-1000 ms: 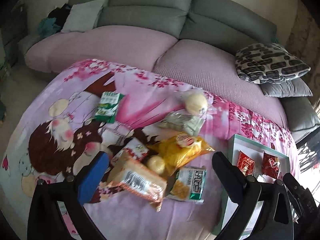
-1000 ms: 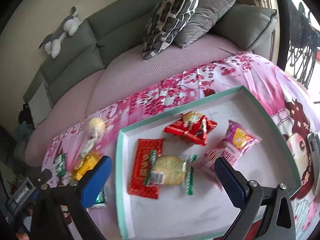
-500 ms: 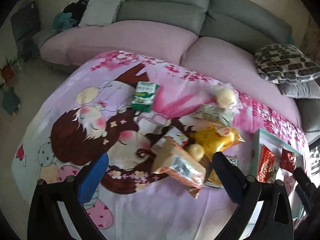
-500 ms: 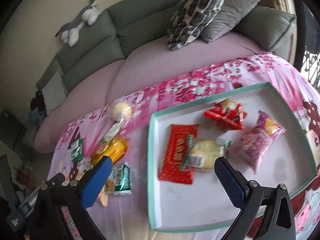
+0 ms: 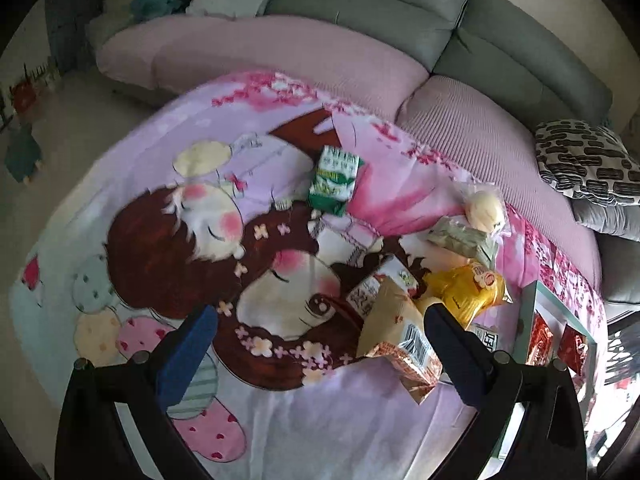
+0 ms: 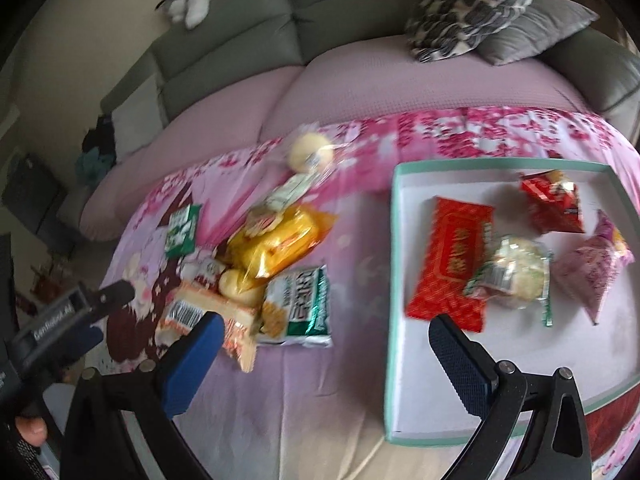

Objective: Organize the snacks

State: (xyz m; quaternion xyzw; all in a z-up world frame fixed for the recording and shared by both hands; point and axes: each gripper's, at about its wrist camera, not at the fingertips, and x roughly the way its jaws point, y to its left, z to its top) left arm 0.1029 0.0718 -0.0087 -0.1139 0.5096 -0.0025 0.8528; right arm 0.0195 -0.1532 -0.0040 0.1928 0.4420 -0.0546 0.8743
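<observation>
Teal-rimmed tray (image 6: 394,280) holds four packets; my left tongs (image 5: 316,344) and right tongs (image 6: 324,356) gape wide, empty. Next, I judge: fetch the green-white packet (image 6: 298,306) from the loose pile.

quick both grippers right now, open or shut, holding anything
Left gripper: open, holding nothing.
Right gripper: open, holding nothing.
</observation>
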